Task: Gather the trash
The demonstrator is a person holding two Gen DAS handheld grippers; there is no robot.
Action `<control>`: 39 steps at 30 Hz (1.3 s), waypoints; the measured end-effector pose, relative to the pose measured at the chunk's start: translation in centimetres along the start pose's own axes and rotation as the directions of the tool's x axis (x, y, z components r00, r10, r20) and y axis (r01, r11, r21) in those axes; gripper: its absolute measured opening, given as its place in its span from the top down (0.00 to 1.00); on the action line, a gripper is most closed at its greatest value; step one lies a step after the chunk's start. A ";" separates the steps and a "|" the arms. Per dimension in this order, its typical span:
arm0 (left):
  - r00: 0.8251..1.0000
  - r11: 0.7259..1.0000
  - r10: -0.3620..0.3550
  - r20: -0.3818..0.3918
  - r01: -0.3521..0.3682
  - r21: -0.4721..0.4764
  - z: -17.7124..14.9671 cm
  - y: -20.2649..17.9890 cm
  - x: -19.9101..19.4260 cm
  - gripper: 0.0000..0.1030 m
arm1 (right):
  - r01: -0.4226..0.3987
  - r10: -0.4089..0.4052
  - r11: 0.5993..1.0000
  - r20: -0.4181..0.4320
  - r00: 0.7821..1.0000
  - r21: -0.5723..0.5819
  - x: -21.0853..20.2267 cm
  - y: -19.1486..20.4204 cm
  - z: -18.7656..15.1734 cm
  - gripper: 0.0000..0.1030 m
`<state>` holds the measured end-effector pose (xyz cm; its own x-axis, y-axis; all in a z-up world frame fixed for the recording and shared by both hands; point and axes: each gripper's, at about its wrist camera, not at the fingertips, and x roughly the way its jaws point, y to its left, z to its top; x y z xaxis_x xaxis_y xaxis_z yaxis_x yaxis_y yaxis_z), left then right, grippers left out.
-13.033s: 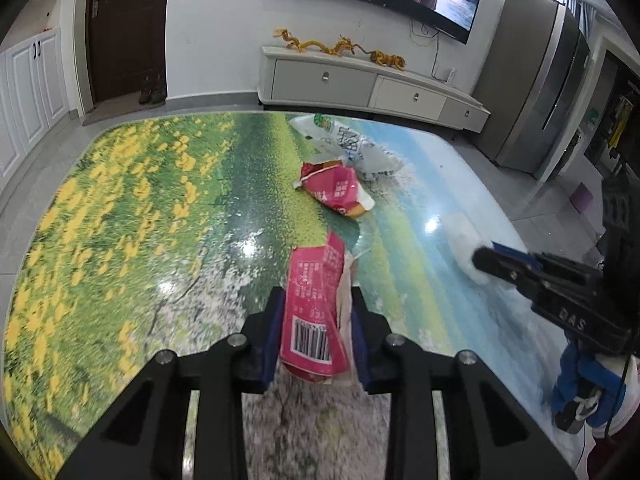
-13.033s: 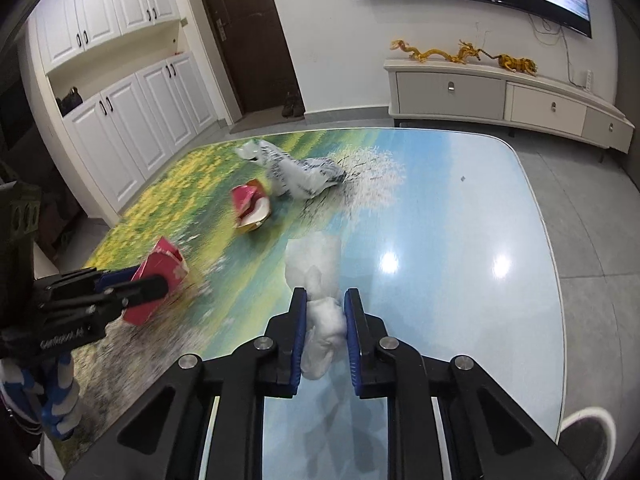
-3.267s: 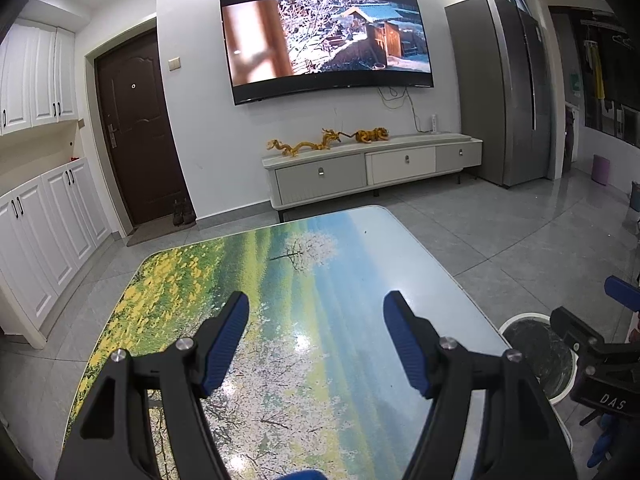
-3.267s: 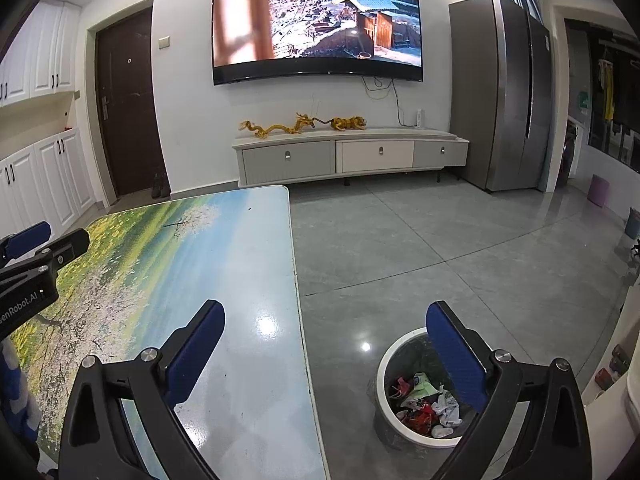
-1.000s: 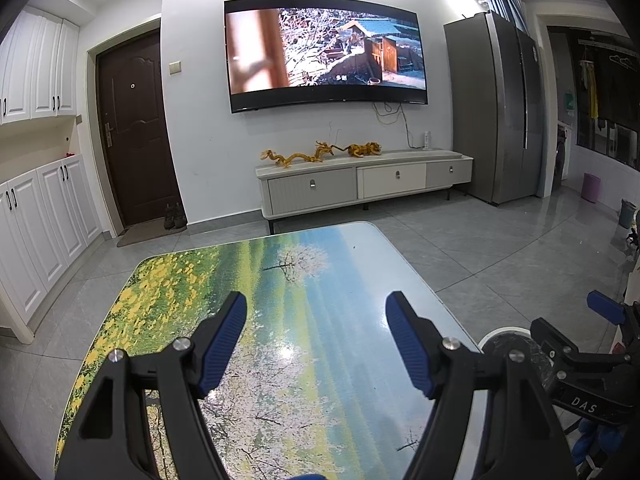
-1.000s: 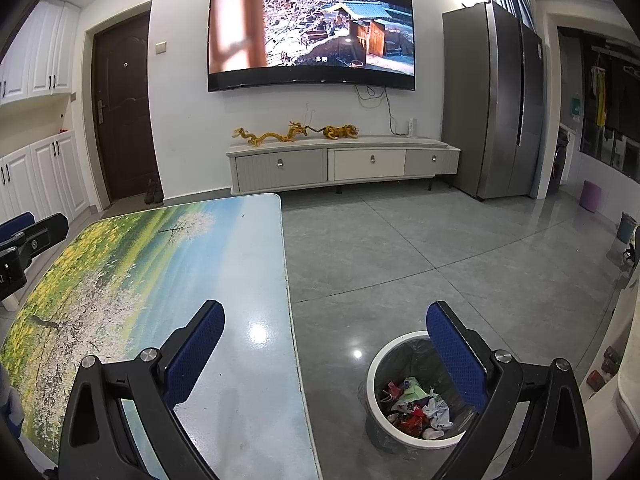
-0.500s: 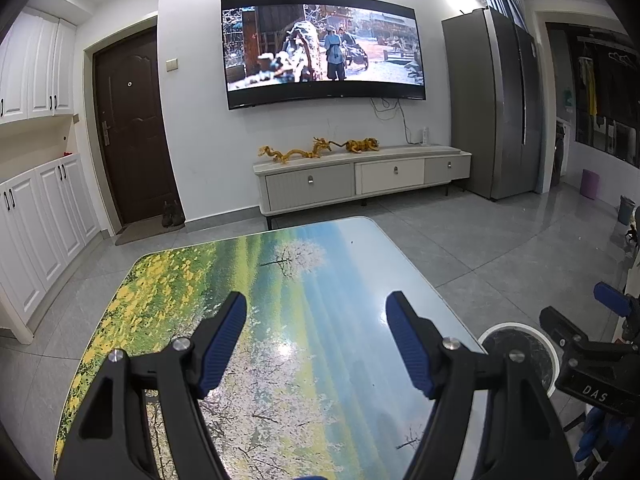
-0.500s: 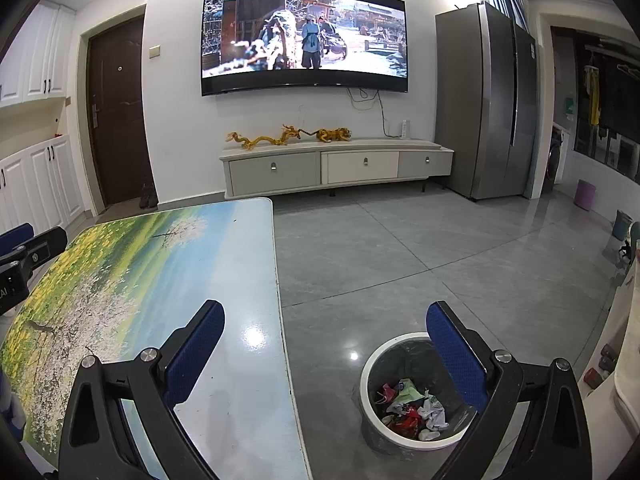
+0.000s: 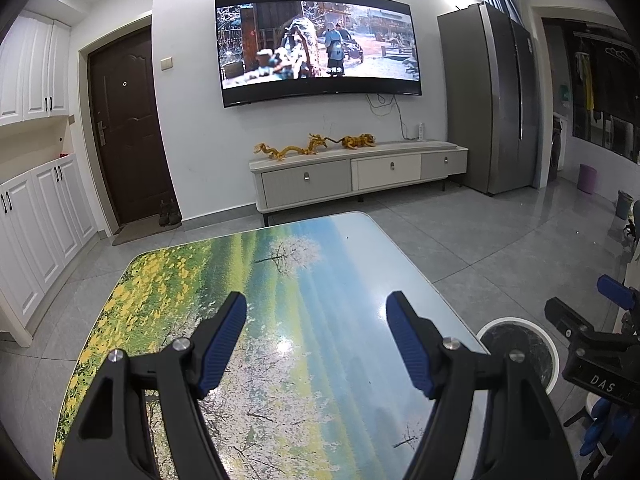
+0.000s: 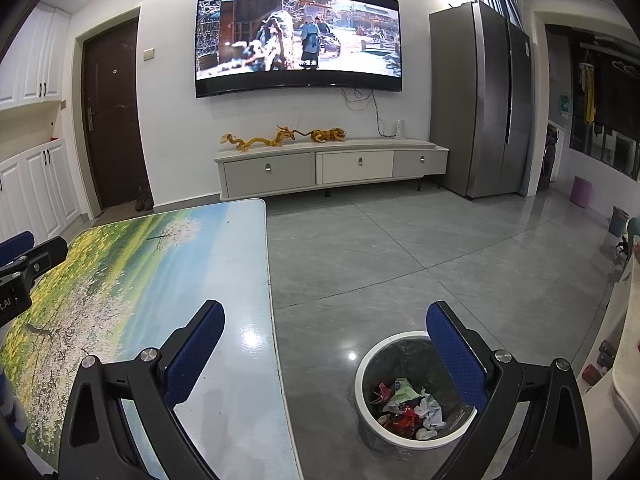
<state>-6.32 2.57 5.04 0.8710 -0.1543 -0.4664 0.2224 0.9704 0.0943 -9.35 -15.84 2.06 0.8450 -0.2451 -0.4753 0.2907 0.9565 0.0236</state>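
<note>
A white-rimmed trash bin [image 10: 370,364] with a black liner stands on the floor right of the table. Crumpled wrappers [image 10: 406,406], red, white and green, lie inside it. Its rim also shows in the left wrist view [image 9: 516,322]. My left gripper [image 9: 316,344] is open and empty above the table [image 9: 280,280], whose top bears a landscape print. My right gripper [image 10: 324,354] is open and empty, held above the table's right edge [image 10: 270,280] and the bin. I see no trash on the table top.
A grey tiled floor [image 10: 400,260] spreads to the right. A white TV cabinet [image 10: 332,168] stands against the far wall under a wall TV [image 10: 296,40]. A tall grey fridge [image 10: 488,100] is at the right, white cupboards [image 9: 36,216] at the left.
Since 13 s ago both grippers let go of the red wrapper and white tissue, and the table top is bare. In the last second both stay open, shifting only slightly.
</note>
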 end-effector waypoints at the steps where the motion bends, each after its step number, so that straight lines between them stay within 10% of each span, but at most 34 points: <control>1: 1.000 1.000 0.000 0.000 0.000 0.001 0.0 0.0 0.0 0.31 | 0.000 0.000 1.000 0.000 1.000 0.000 0.0 0.0 0.0 0.03; 39: 0.996 0.997 -0.073 -0.059 0.075 0.033 -0.5 -1.6 1.8 0.31 | 0.083 -0.083 0.996 0.004 0.997 0.026 -1.1 -2.6 0.3 0.03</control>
<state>-5.35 0.82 3.63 0.8249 -0.2139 -0.5232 0.3018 0.9493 0.0877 -10.93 -18.05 2.77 0.8197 -0.3241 -0.4724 0.3710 0.9286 0.0067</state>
